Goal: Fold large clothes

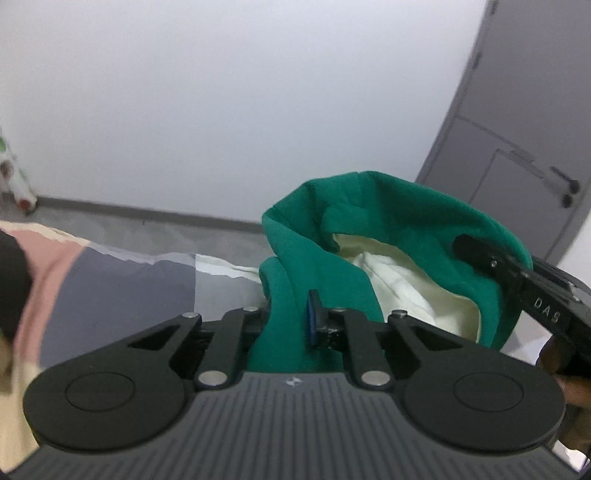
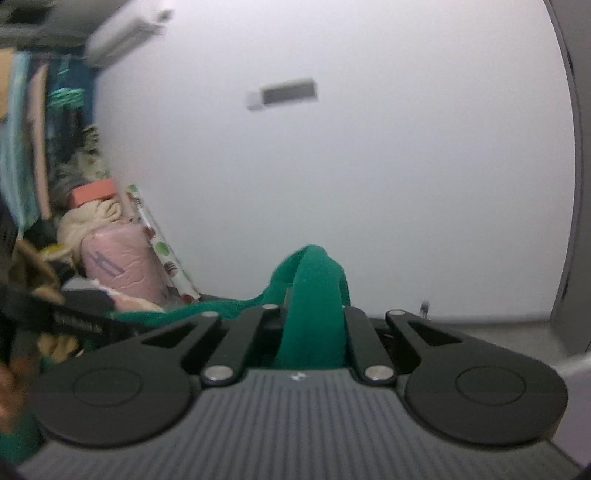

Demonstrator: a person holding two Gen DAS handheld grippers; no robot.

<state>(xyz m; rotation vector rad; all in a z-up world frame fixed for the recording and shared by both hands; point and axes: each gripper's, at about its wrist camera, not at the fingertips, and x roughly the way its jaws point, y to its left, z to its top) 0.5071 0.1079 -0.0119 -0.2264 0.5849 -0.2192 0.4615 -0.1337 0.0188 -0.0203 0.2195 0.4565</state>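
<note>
Left gripper (image 1: 291, 317) jaws clamped on cloth, right gripper (image 2: 314, 314) likewise

A bed (image 1: 122, 280) at lower left, its cover in pink, grey and cream patches; beyond lies grey floor (image 1: 166, 230).

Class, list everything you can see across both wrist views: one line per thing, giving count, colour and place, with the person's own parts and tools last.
Garment: one, green with cream lining, bunched and lifted between both grippers.
Bed cover: one, pink, grey and cream patches, below the garment.
Door: one, grey, right of the white wall.
Floor: grey, beyond the bed.
Air conditioner: one, white, high on the wall.
Pink bundle: one, in the pile of things at left.
Wrapped roll: one, spotted pattern, leaning on the wall.
Left hand-held gripper: one, black, shut on the garment.
Right hand-held gripper: one, black, shut on a green fold.
Hand: one, at the right edge, holding the right gripper.
</note>
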